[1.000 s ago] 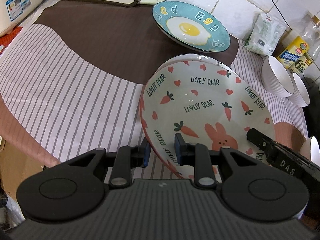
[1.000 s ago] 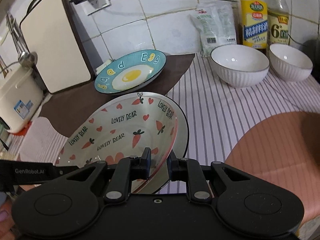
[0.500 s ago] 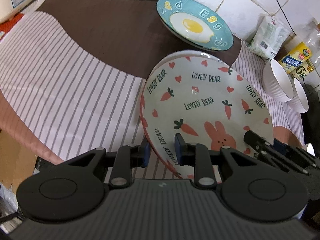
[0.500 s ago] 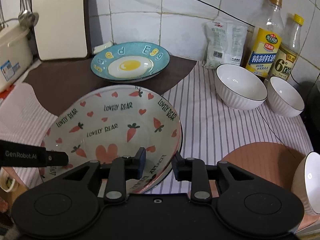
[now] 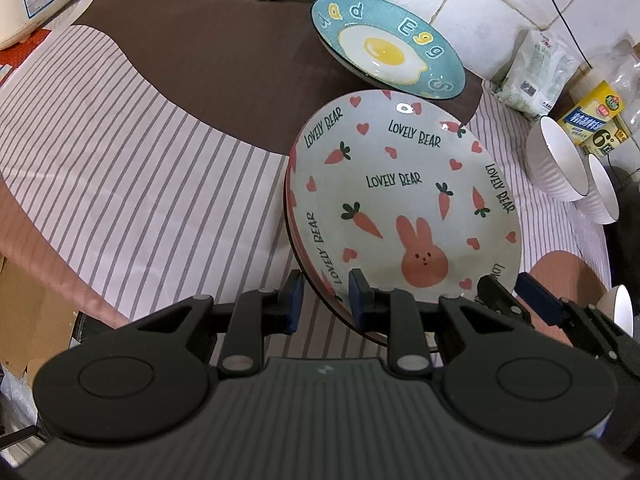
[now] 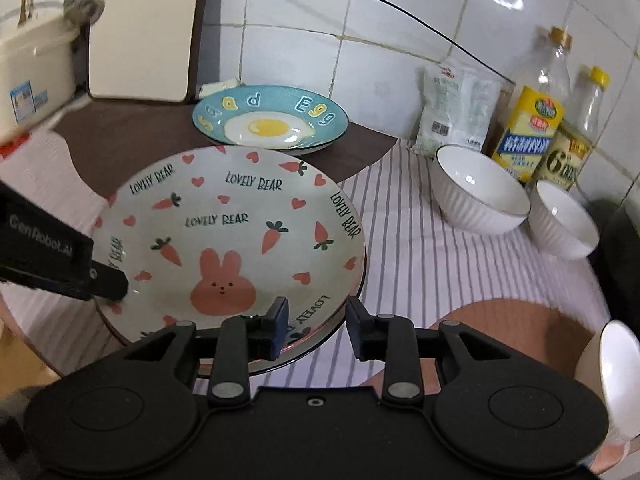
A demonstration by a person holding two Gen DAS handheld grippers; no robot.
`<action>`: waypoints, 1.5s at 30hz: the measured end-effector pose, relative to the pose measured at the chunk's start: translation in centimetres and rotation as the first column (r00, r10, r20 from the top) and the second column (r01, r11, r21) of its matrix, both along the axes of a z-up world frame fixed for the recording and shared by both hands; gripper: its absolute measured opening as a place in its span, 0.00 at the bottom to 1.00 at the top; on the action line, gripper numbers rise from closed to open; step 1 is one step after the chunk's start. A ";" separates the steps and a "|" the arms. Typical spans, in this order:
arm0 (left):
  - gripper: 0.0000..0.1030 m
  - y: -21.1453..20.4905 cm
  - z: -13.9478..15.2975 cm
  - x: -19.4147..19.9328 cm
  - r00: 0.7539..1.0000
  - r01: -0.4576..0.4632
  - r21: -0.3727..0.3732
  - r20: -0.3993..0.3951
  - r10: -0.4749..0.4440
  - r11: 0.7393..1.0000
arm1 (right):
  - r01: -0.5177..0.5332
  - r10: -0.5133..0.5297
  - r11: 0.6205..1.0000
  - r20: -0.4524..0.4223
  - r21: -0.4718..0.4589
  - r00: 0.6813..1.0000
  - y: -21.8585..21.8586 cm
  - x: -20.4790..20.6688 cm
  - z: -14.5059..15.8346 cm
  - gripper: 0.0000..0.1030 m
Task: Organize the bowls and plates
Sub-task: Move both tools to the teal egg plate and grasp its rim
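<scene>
The striped table (image 6: pixel 420 264) carried everything. At its middle the rabbit plate (image 6: pixel 240 240) had been stacked on another plate, whose dark rim showed beneath it; the egg plate (image 6: pixel 270 120) lay just beyond, toward twelve o'clock. Two white bowls (image 6: pixel 480 196) stood at two o'clock, near the bottles.

The left hand-held gripper (image 5: pixel 322 304) pinched the rabbit plate's rim at seven o'clock. The right hand-held gripper (image 6: pixel 316 324) straddled the rim at five o'clock with jaws parted, pads clear of it.

The stacking step looked nearly finished. The next move would probably call for the left grip letting go, then gathering the bowls.
</scene>
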State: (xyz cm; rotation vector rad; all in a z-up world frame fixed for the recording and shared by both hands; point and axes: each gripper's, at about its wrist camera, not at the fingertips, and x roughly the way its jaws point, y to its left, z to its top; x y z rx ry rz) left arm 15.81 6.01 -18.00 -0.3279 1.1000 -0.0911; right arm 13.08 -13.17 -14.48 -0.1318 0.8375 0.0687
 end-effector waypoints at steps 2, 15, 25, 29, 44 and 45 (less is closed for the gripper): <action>0.22 0.1 0.5 -0.2 1.000 0.006 0.004 0.008 -0.006 1.000 | 0.009 -0.010 0.998 0.014 0.056 1.000 -0.7 -0.4 0.7 0.35; 0.23 1.0 7.5 -1.7 0.984 0.084 0.043 0.152 -0.089 0.996 | -0.067 0.036 0.953 0.111 0.294 0.993 -4.7 -0.9 7.0 0.50; 0.25 3.0 12.6 -0.9 0.954 0.112 0.089 0.268 -0.132 0.990 | -0.125 0.056 0.921 0.191 0.369 0.980 -6.7 0.9 10.0 0.54; 0.32 3.4 13.5 0.4 0.948 0.094 0.105 0.295 -0.121 0.990 | -0.120 0.052 0.907 0.176 0.405 0.983 -7.1 2.6 10.1 0.59; 0.48 3.2 10.0 5.3 0.954 -0.017 0.015 0.300 0.012 1.000 | -0.001 -0.027 0.847 0.046 0.531 0.999 -8.1 8.5 6.8 0.62; 0.49 3.2 9.6 5.7 0.953 -0.023 0.021 0.301 0.015 1.000 | 0.008 -0.033 0.843 0.037 0.537 0.999 -8.2 8.9 6.4 0.62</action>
